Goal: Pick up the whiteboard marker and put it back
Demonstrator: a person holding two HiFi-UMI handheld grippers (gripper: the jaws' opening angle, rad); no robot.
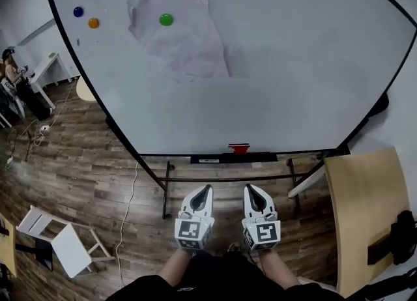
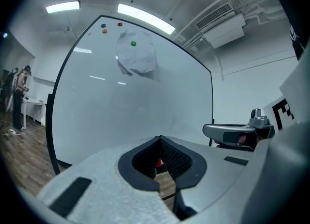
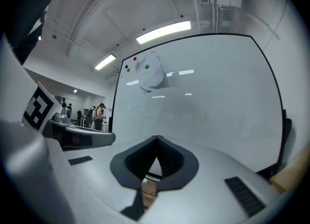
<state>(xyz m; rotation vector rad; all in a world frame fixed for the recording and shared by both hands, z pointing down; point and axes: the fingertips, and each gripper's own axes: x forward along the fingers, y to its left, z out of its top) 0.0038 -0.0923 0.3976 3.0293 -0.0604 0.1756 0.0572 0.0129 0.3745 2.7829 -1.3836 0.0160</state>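
We hold the left gripper [image 1: 204, 191] and right gripper [image 1: 251, 189] closed, empty. The red marker [image 1: 239, 148] on the tray [image 1: 208, 159] is tiny; the board [image 1: 293, 65] is cut off at top.

1. Red item [image 1: 239, 148] on the tray [image 1: 207, 159], ahead of my left tool [image 1: 207, 189]: too small to tell what it is.
2. Same item seen through my left tool's jaws: only a red sliver shows.
3. Whiteboard [image 1: 273, 78]: top cut off.
4. Desk [image 1: 361, 208], right of my right tool [image 1: 249, 189]: cut off by the picture's edge; black object [image 1: 402, 234] on it can't be identified.
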